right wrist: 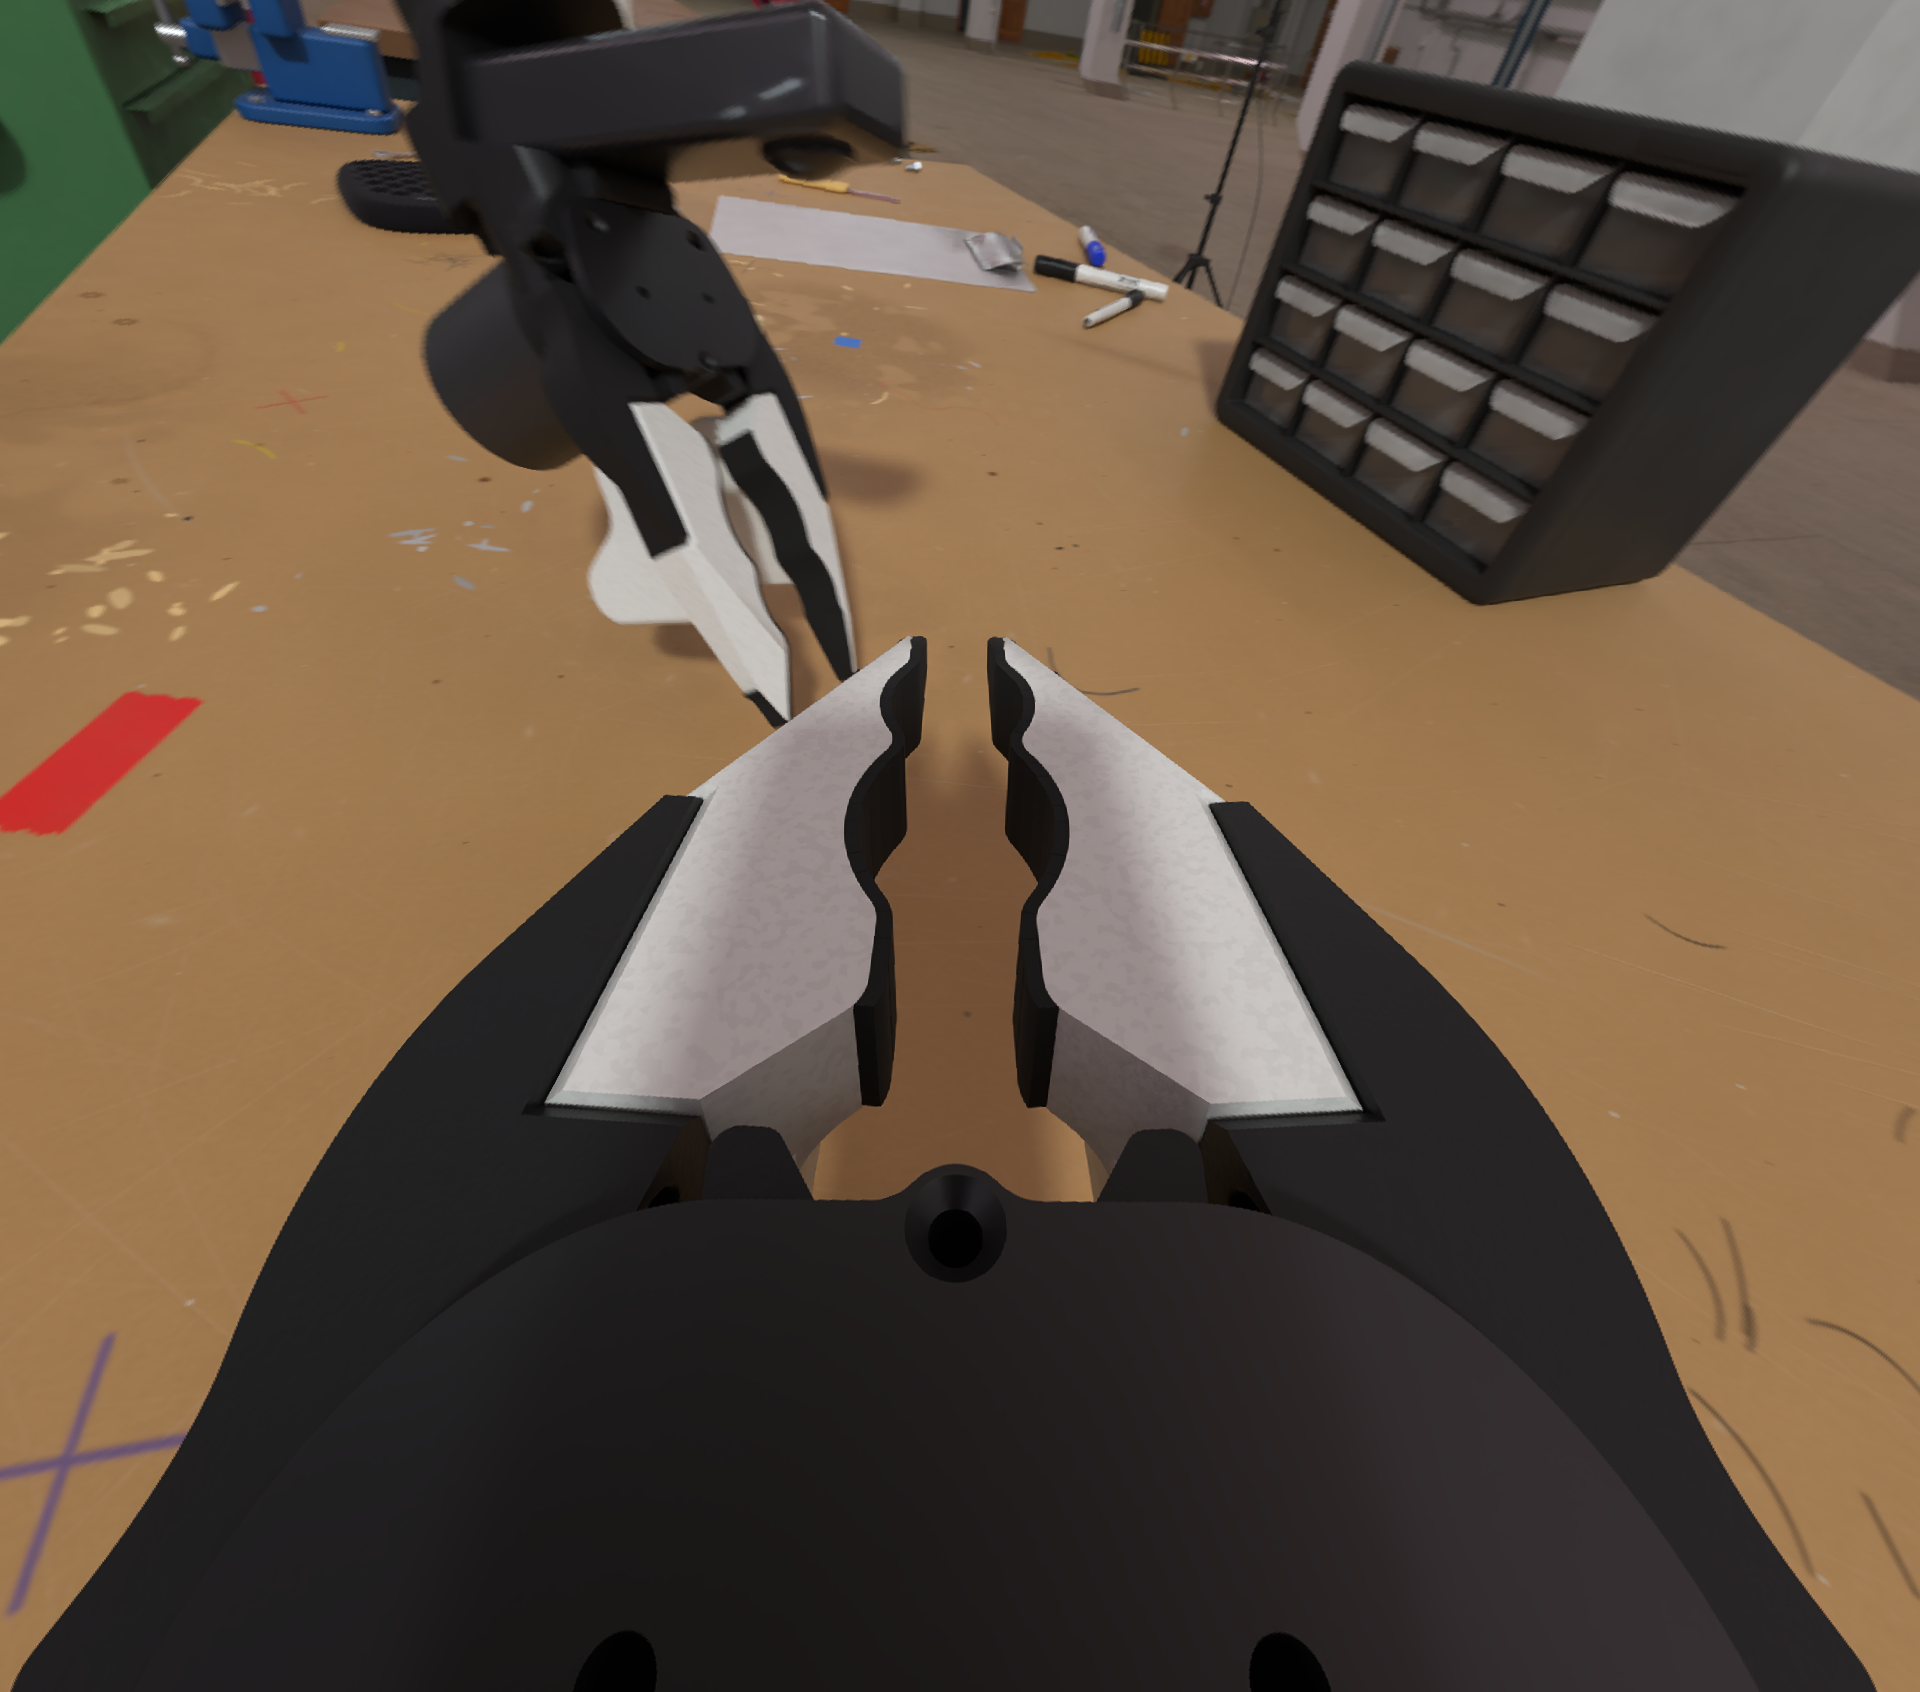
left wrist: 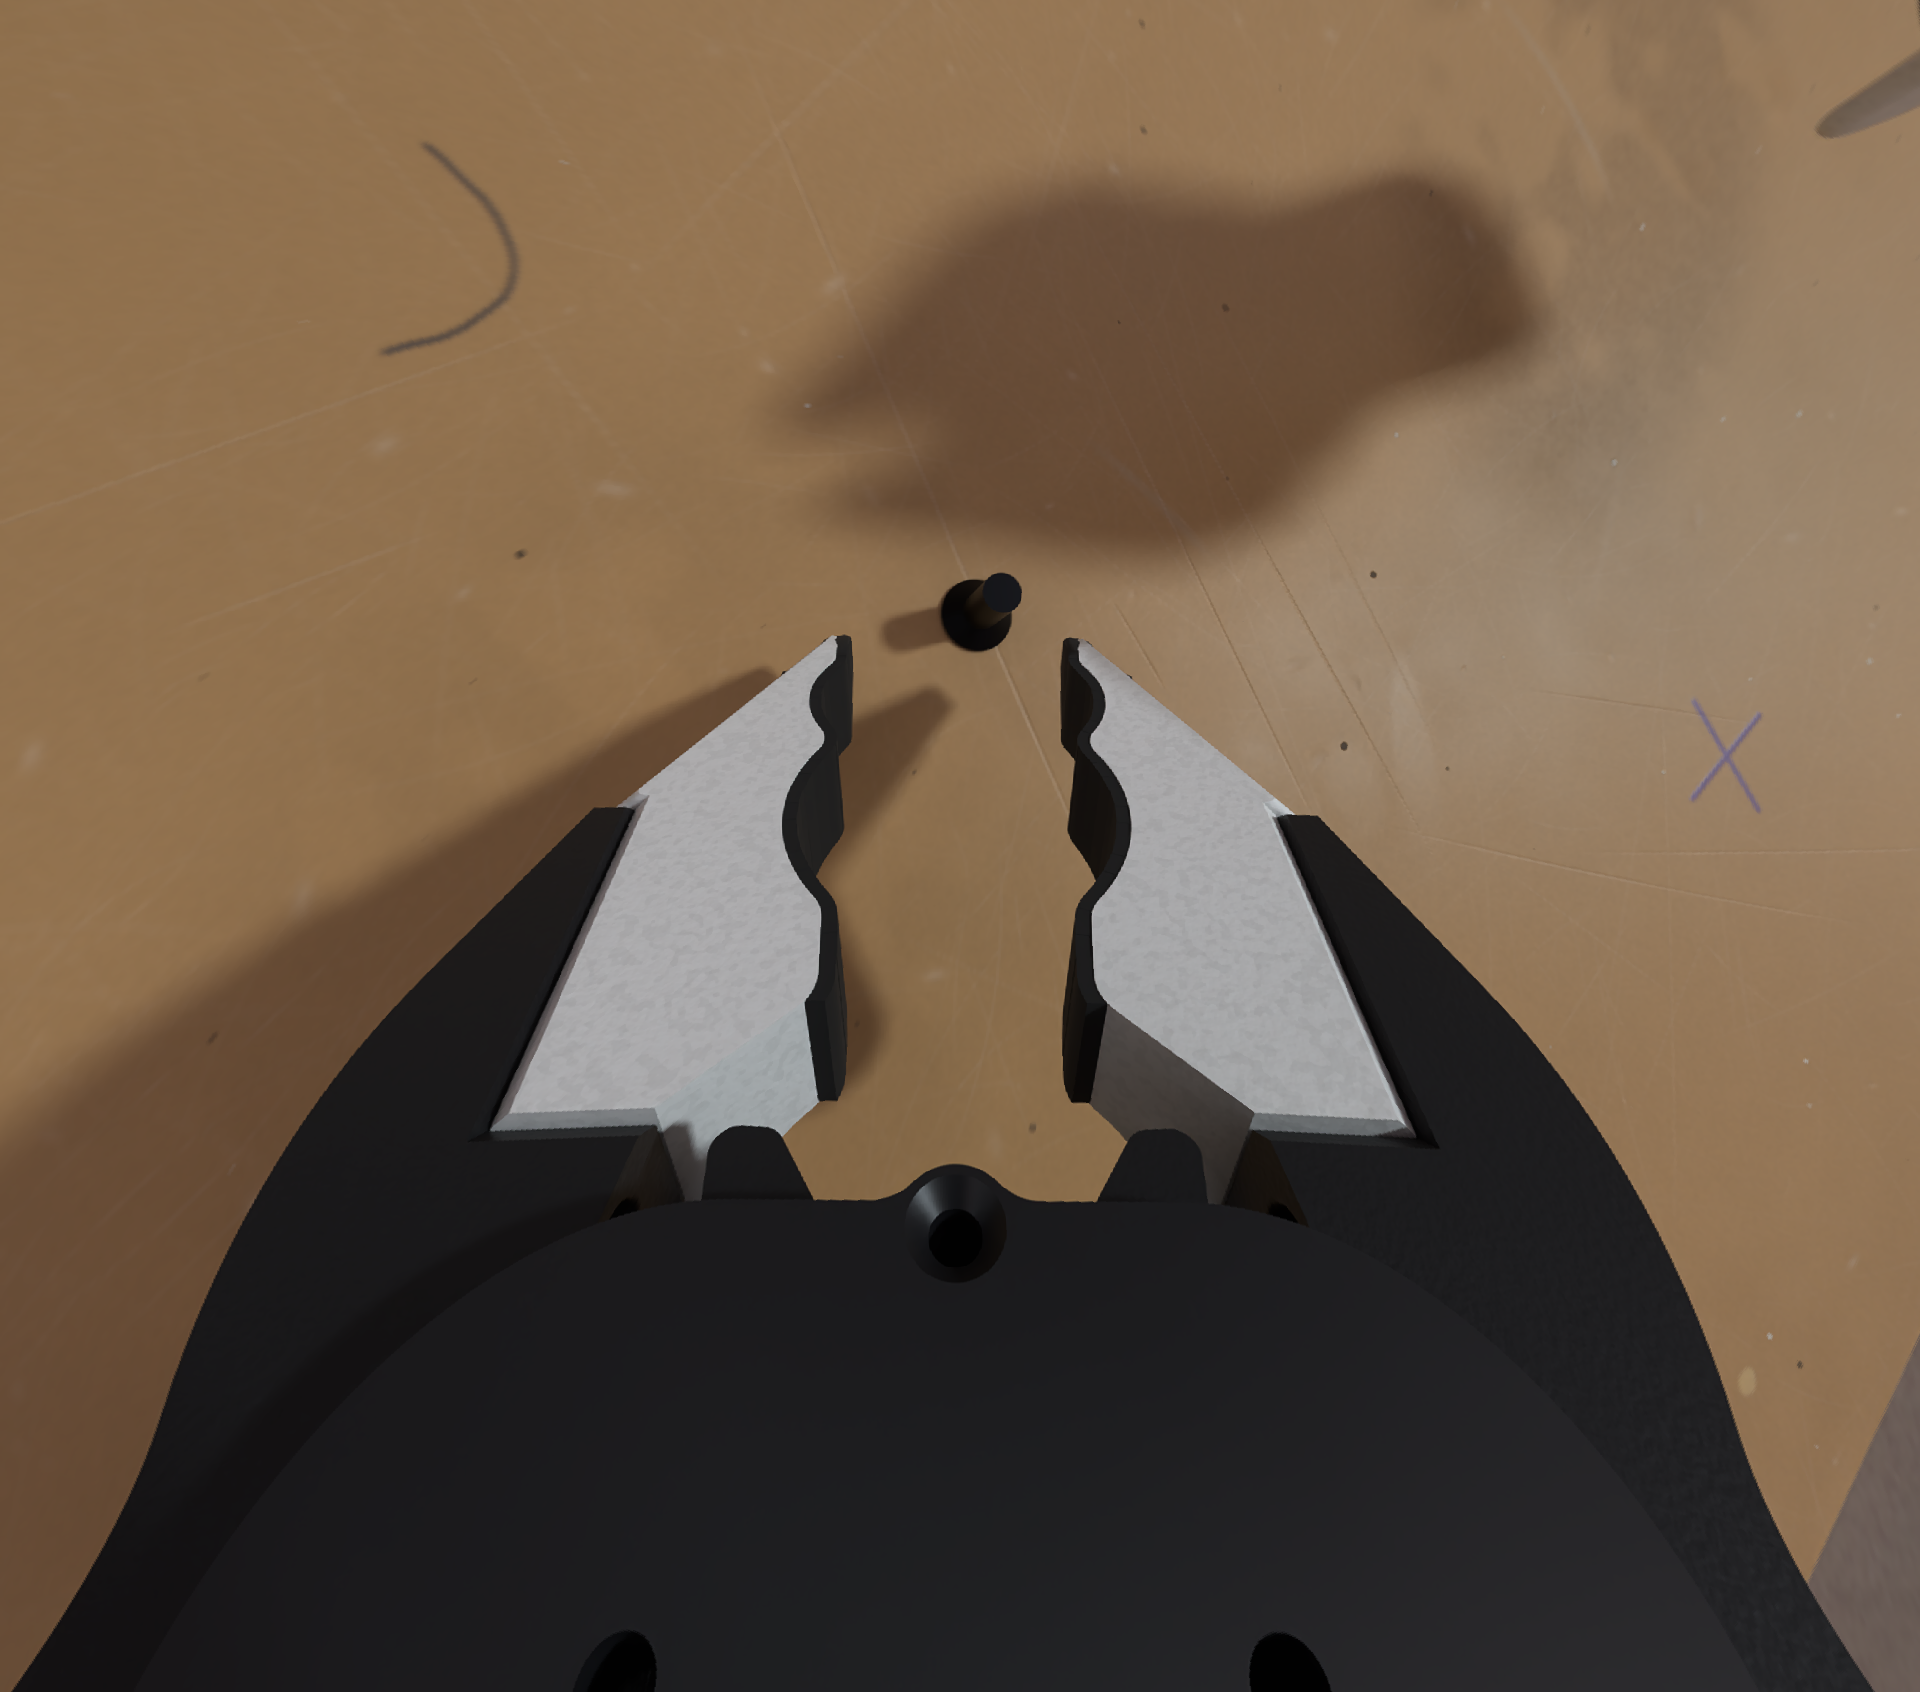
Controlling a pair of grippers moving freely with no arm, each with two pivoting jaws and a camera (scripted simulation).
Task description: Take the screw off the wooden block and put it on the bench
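A small black screw (left wrist: 982, 612) stands head down on the tan bench (left wrist: 416, 603), just beyond my left fingertips. My left gripper (left wrist: 956, 647) is open and empty, pointing down at the bench close above it. In the right wrist view the left gripper (right wrist: 816, 686) hangs tilted with its tips near the bench (right wrist: 1351, 811); the screw is hidden there. My right gripper (right wrist: 957, 650) is empty, its fingers a narrow gap apart, right beside the left one's tips. No wooden block is in view.
A black drawer cabinet (right wrist: 1507, 354) stands at the right. Markers (right wrist: 1101, 281) and a grey sheet (right wrist: 862, 240) lie farther back. A blue vise (right wrist: 291, 53) and a green machine (right wrist: 62, 84) are at the back left. Red tape (right wrist: 94, 759) marks the left.
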